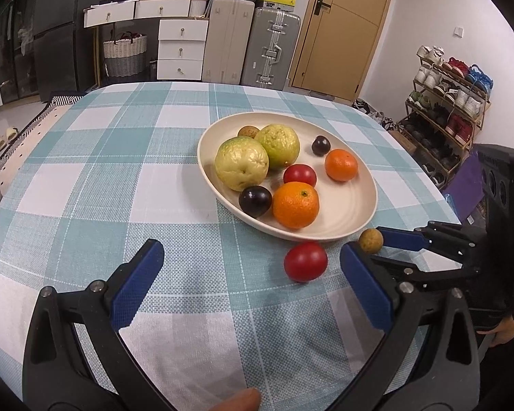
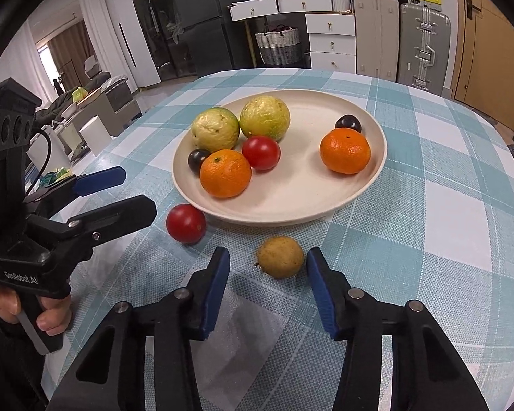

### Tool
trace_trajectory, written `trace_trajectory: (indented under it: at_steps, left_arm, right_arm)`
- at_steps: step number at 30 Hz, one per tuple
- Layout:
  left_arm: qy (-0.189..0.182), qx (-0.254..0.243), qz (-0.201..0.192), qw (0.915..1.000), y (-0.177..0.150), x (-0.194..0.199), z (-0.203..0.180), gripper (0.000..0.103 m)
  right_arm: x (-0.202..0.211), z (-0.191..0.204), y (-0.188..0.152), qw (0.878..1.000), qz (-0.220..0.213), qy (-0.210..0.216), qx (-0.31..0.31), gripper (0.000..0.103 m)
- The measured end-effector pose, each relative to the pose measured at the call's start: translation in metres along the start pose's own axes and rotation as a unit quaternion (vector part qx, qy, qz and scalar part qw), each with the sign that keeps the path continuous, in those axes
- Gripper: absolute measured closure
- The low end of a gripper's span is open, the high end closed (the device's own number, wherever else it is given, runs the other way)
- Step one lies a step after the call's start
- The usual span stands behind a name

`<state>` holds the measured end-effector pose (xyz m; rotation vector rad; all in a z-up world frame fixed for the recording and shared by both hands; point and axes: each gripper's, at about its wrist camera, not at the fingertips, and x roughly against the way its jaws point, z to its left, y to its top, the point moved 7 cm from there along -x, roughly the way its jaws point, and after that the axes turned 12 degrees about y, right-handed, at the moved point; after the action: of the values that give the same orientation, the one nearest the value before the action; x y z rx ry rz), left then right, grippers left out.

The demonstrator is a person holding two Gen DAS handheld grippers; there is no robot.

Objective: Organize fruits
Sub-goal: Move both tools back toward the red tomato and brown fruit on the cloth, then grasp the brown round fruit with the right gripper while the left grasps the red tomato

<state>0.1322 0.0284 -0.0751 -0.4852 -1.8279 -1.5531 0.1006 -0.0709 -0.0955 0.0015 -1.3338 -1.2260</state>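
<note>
A cream plate (image 1: 353,205) (image 2: 291,202) on the checked tablecloth holds two yellow-green guavas (image 1: 241,164), two oranges (image 1: 295,204), a red tomato (image 1: 300,174), two dark plums (image 1: 255,201) and a small brown fruit (image 1: 248,132). On the cloth in front of the plate lie a red tomato (image 1: 305,261) (image 2: 185,223) and a small brown fruit (image 1: 370,240) (image 2: 280,257). My right gripper (image 2: 268,263) (image 1: 363,239) is open, its fingers on either side of the brown fruit. My left gripper (image 1: 252,257) (image 2: 137,188) is open and empty, left of the loose tomato.
The table's far edge faces drawers (image 1: 181,48), suitcases (image 1: 270,48) and a door (image 1: 342,24). A shoe rack (image 1: 449,102) stands at the right. A sofa and low tables (image 2: 85,109) lie beyond the table's left side.
</note>
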Motion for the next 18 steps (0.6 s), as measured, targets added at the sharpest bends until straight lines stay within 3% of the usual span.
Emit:
trace_trajectory:
  at_steps: [14,18]
  left_arm:
    - [-0.008,-0.008,0.010,0.9999,-0.0040,-0.0028,-0.0059,0.000]
    - [-0.017,-0.010,0.010,0.9998,-0.0040,-0.0019,-0.0082,0.000]
  right_arm:
    - [0.0014,-0.0037,-0.0001,1.000,-0.002,-0.013,0.003,0.075]
    - [0.0030,-0.0040,0.0002,1.000,-0.005,-0.014,0.003,0.075]
